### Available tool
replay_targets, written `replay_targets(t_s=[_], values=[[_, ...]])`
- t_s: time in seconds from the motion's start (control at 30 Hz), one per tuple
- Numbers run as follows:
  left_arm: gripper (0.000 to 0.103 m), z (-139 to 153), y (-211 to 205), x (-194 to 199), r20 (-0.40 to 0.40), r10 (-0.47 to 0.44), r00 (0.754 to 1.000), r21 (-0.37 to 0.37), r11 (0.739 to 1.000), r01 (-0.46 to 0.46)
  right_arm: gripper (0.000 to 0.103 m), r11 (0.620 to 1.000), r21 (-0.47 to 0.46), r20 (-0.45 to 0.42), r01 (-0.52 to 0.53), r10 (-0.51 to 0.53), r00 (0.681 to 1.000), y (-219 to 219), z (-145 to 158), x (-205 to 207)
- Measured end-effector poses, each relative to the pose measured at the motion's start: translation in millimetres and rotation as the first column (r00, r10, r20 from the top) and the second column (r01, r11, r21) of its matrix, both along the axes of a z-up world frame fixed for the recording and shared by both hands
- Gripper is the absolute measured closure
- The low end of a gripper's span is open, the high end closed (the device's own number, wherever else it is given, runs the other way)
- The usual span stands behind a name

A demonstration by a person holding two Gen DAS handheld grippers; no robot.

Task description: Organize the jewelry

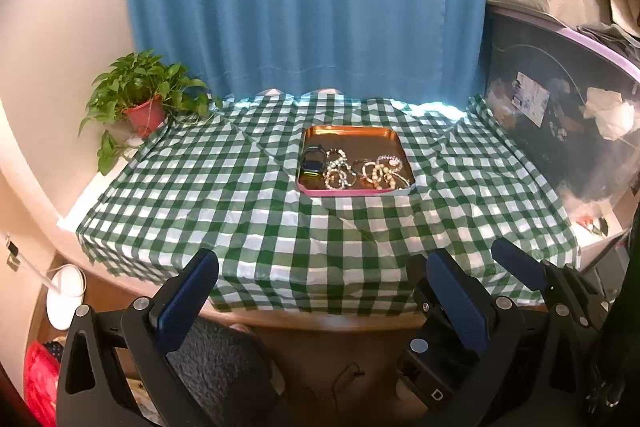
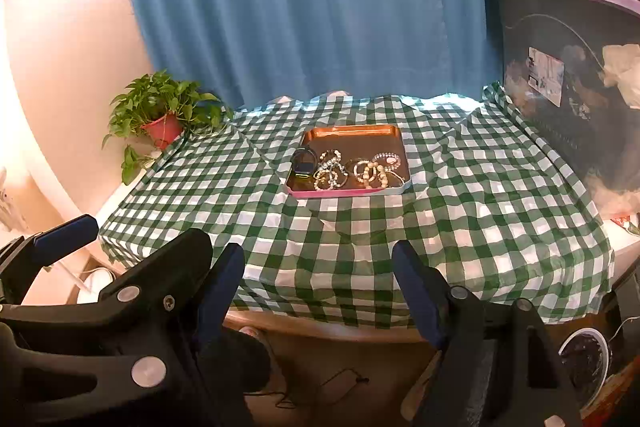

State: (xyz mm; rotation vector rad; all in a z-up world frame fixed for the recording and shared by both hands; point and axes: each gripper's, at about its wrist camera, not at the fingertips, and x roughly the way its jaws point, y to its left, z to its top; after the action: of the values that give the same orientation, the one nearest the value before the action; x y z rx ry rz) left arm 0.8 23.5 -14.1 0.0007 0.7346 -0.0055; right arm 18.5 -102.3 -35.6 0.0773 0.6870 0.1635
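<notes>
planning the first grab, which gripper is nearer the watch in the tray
Left, narrowly. The watch lies at the tray's left end; the left gripper and right gripper both hover open, back past the table's near edge.

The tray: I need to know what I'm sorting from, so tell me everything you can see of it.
The tray is a shallow, rounded-corner square that looks like metal, coppery inside, with a pink and pale outer rim. It lies flat on the checked tablecloth, right of the table's middle, toward the curtain. Its near half holds a dark watch at the left and a cluster of beaded bracelets; its far half is bare. Neither gripper touches it.
</notes>
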Motion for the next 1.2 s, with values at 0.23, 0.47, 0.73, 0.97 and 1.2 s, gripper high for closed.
replay_targets(t_s=[0.23,0.47,0.73,0.97,1.2], values=[[0.000,-1.7,0.9,1.4,-0.007,0.005,1.000,0.004,1.000,-0.005,0.030,1.000,0.007,-0.009,-0.002,0.002,1.000,-0.5,-0.9,0.5],[0.000,-2.4,0.7,1.4,-0.006,0.001,1.000,0.003,1.000,-0.001,0.030,1.000,0.007,-0.008,0.000,0.000,1.000,-2.3,-3.2,1.3],[0.000,-4.4,-1.5,2.9,-0.009,-0.001,1.000,0.005,1.000,0.001,0.030,1.000,0.006,-0.012,0.005,-0.005,1.000,-3.8,-4.9,2.3],[0.000,-6.4,-2.4,3.7,-0.007,0.004,1.000,0.008,1.000,-0.004,0.030,1.000,-0.002,-0.010,0.009,-0.009,1.000,-3.4,-8.3,2.6],[0.000,-8.0,-0.8,4.1,-0.010,0.002,1.000,0.009,1.000,-0.002,0.030,1.000,0.000,-0.013,0.010,-0.010,1.000,-2.4,-8.8,2.6]])
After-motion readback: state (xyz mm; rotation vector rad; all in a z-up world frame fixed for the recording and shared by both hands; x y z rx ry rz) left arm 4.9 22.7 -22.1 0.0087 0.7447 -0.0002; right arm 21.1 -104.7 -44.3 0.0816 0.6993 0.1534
